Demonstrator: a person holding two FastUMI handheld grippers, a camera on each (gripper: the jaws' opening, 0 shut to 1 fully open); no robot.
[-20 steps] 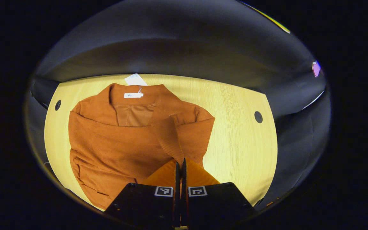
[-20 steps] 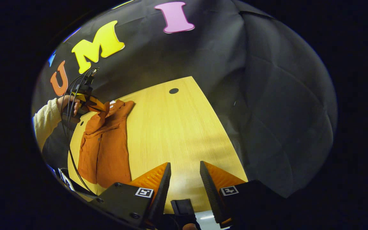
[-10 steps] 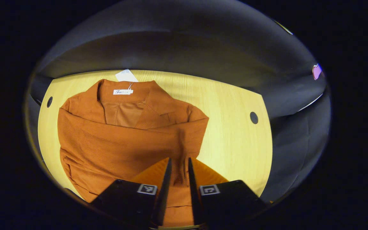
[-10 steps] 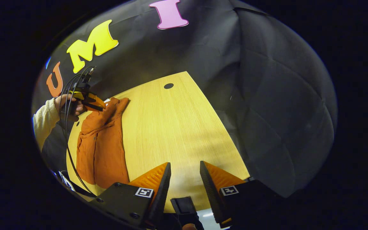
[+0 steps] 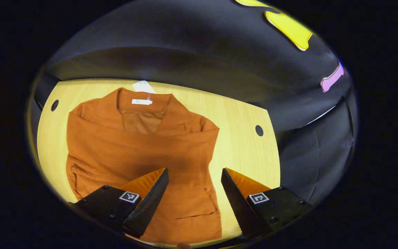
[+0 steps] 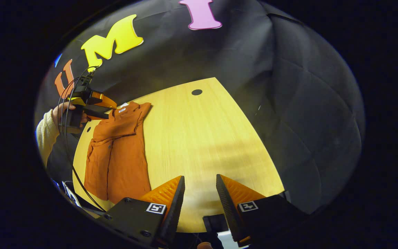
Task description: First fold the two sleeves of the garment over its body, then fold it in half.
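The garment [image 5: 140,152], a rust-orange jacket of finely ribbed cloth, lies flat on the left part of the pale wooden table [image 5: 244,152], collar toward the booth wall, a white label inside the neck and a paper tag [image 5: 143,86] just past the collar. A sleeve [image 5: 143,143] lies folded across the chest as a broad band from one shoulder toward the other; its edge sits fairly straight, with some bunched creases at the body's left side. In the right gripper view the garment [image 6: 117,152] reads as a long narrow strip, so both sleeves appear to be in over the body, though the second sleeve cannot be picked out for certain. The body is at full length, so the fold in half looks left to do. The left gripper [image 5: 193,180] hovers above the lower body with its jaws spread wide, holding nothing. The right gripper [image 6: 200,186] hangs well apart over bare wood, jaws parted and empty
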